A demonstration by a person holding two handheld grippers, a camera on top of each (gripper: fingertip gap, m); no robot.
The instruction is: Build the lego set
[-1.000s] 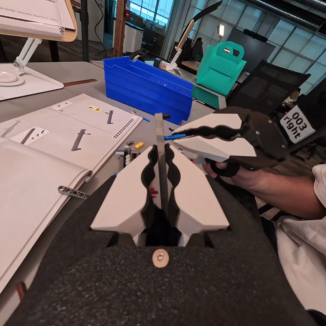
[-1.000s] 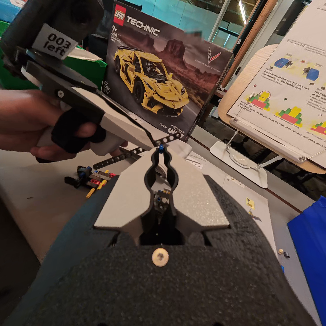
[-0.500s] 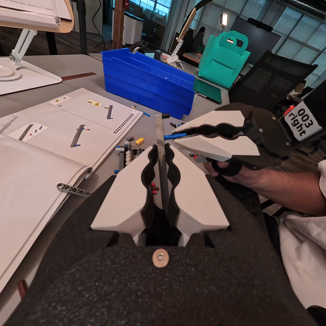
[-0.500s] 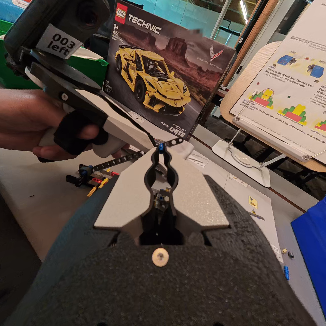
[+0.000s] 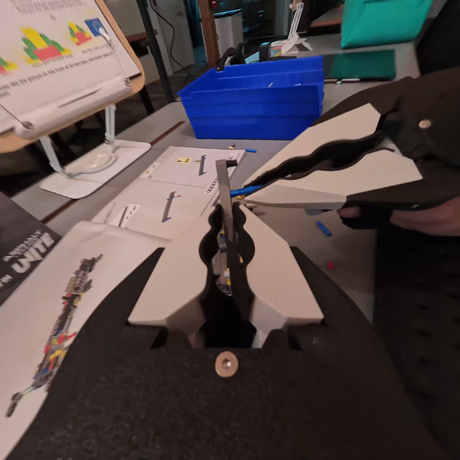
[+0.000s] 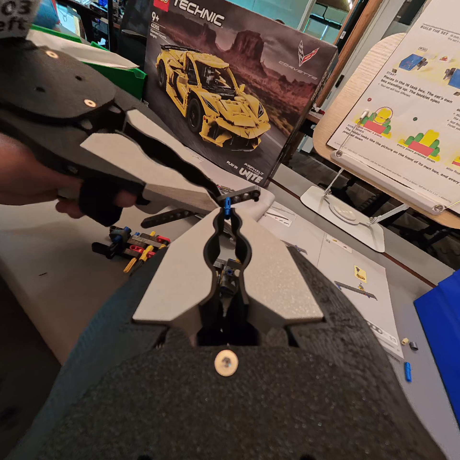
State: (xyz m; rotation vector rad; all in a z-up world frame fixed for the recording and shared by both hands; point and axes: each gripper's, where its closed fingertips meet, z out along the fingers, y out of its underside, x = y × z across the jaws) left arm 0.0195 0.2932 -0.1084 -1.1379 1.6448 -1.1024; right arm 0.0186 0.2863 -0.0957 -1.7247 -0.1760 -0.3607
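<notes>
1. The left gripper [image 5: 227,207] is clenched on a long grey beam [image 5: 223,183], which is held on its thin edge and sticks out past the fingertips. A short black pin [image 5: 231,163] is seen at the far end of the beam.
2. The right gripper [image 6: 226,211] is clenched on a small blue pin [image 6: 226,204], whose tip is held against the side of the beam [image 6: 240,196].
3. Only in the left wrist view is the beam seen edge-on, as a narrow strip; the row of round holes along it is seen only in the right wrist view.
4. Only in the right wrist view are shown the set's box [image 6: 236,94], printed with a yellow car, and a small cluster of black, red, yellow and blue parts [image 6: 135,246] lying on the table [image 6: 37,261].
5. Only in the left wrist view is the full blue bin [image 5: 251,99] visible, made of ribbed plastic, behind the open instruction booklet [image 5: 174,189]. Loose blue pins [image 5: 323,228] lie on the table beside the booklet.
6. The fingers [image 5: 179,273] of both tools are flat, pale and matte, with wavy black inner pads; the bodies are covered with rough black foam.
7. A printed sheet on a tilted wooden stand [image 6: 388,119] with a white metal base is seen in both views.
</notes>
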